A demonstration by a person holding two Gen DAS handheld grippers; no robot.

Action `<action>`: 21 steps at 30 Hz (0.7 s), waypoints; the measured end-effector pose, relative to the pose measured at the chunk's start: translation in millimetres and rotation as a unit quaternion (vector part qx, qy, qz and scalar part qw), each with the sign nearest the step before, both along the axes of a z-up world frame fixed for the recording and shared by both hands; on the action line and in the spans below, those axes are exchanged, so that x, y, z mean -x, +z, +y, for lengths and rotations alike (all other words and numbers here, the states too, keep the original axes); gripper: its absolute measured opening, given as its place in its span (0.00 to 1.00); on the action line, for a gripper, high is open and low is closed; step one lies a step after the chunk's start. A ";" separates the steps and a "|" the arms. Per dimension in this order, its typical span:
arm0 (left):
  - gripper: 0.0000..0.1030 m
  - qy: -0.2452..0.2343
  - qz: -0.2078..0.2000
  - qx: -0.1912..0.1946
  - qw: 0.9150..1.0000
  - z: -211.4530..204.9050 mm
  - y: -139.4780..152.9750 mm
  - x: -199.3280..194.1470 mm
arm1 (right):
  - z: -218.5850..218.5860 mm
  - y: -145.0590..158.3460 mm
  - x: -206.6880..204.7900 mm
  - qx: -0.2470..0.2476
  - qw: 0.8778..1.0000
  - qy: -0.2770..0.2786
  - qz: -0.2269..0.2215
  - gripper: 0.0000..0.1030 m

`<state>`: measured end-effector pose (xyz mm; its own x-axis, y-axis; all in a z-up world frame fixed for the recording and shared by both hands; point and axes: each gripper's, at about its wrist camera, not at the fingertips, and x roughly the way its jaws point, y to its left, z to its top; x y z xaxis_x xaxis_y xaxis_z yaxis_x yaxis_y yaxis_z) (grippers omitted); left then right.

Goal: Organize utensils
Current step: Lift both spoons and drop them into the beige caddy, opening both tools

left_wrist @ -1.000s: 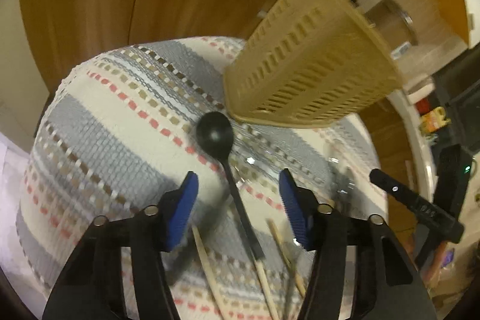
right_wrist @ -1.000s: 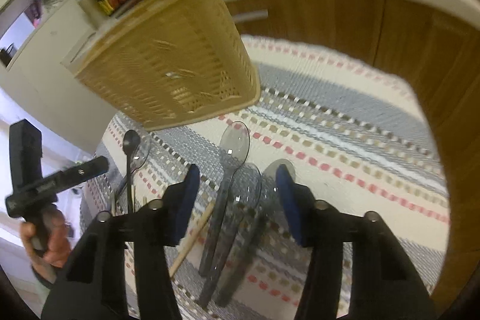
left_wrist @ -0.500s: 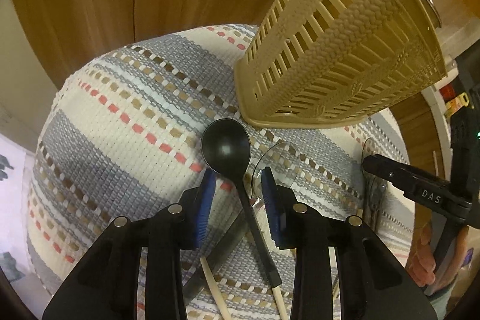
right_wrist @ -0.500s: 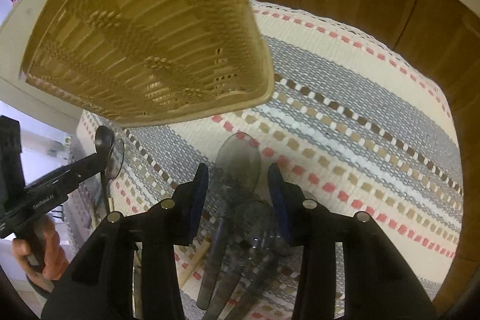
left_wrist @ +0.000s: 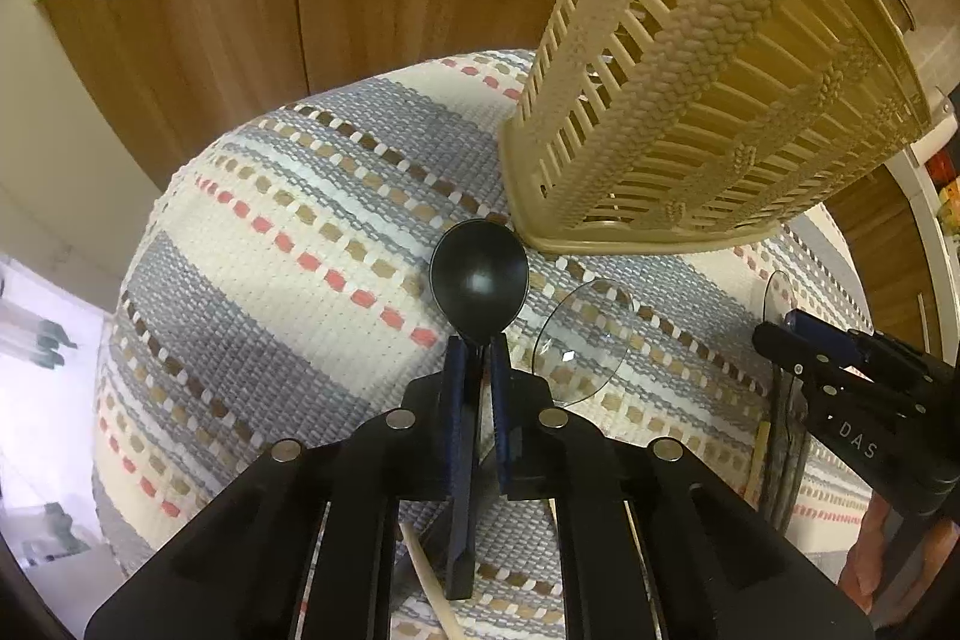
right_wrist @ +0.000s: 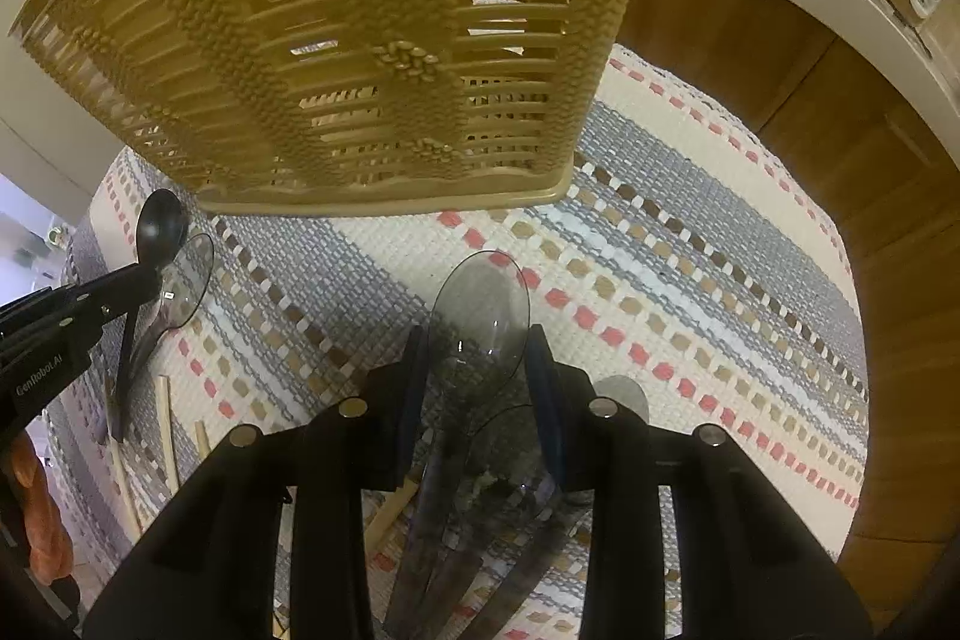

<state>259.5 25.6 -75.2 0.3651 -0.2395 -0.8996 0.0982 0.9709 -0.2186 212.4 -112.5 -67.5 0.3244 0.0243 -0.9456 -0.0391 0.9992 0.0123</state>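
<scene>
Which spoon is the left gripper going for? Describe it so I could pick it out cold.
Start at the tall beige slatted plastic basket standing on the striped woven mat. Just below its near corner lies a black plastic spoon, bowl towards the basket, its neck pinched in the left gripper. It is the only opaque black one; the clear plastic spoon beside it is see-through.
</scene>
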 end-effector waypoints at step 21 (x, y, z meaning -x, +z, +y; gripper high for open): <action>0.04 0.041 -0.283 0.159 0.945 69.0 126.4 78.3 | -48.7 124.0 91.8 -0.142 0.958 0.012 -0.249 0.29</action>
